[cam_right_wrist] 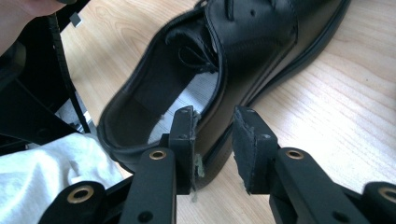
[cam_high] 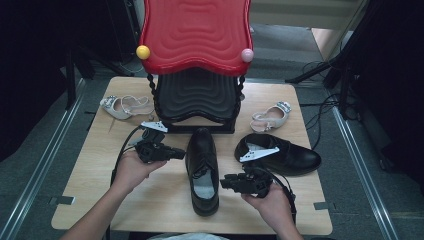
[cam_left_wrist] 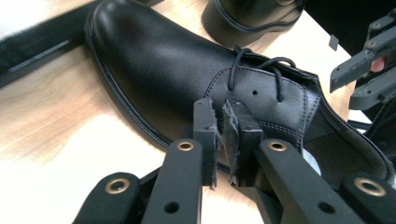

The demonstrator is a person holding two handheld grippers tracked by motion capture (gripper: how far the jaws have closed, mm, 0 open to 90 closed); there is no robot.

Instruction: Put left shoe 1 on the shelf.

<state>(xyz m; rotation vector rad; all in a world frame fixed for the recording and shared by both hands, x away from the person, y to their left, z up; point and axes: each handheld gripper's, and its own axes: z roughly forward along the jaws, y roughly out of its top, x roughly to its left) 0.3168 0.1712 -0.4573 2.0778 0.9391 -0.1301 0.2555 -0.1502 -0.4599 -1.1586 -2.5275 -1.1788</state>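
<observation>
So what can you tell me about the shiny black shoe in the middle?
The shiny black leather lace-up shoe stands upright on the wooden table, toe pointing at the red and black shoe rack. It has thin black laces, small eyelets, stitched seams, a thick black sole and a pale grey insole. Neither gripper is touching it.

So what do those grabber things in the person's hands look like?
Both are black. The left gripper and right gripper each carry a grey three-cornered plate on top and trail a black cable. Up close, each jaw is a flat black bar with brass-ringed holes, ending in a worn, frayed dark pad. The forearms are bare, with no sleeves in sight.
</observation>
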